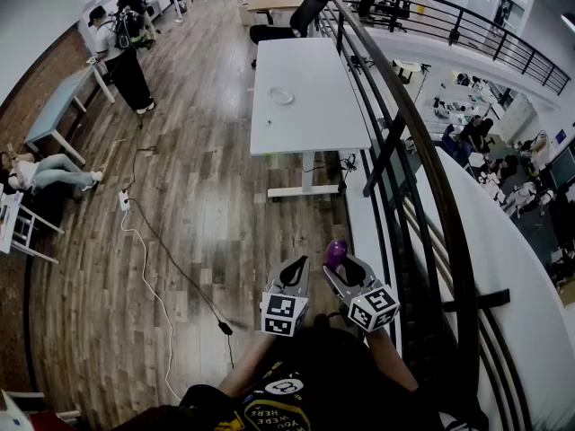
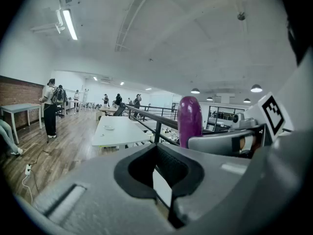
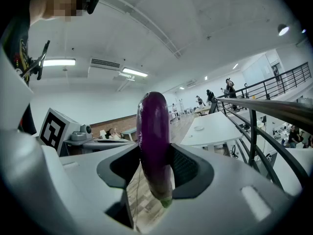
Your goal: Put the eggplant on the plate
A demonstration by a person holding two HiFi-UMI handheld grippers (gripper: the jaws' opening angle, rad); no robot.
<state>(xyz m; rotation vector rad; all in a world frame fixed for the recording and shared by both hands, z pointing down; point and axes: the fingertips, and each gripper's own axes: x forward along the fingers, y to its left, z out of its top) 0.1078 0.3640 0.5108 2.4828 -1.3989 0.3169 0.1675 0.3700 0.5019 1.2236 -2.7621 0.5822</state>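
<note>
A purple eggplant (image 1: pixel 335 252) stands upright between the jaws of my right gripper (image 1: pixel 346 263), which is shut on it, green stem end down. It fills the middle of the right gripper view (image 3: pixel 154 141) and shows at the right in the left gripper view (image 2: pixel 190 121). My left gripper (image 1: pixel 296 268) is beside the right one, shut with nothing in it. Both are held over the wooden floor, well short of the white table (image 1: pixel 305 124). A small pale plate (image 1: pixel 281 96) lies on that table, also visible as the plate (image 2: pixel 109 128) far ahead.
A dark metal railing (image 1: pixel 422 178) runs along the right side, close to the right gripper. A black cable (image 1: pixel 171 268) trails across the floor at the left. An office chair (image 1: pixel 301 16) stands behind the table. People (image 1: pixel 126 52) stand at the far left by a bench (image 1: pixel 54 106).
</note>
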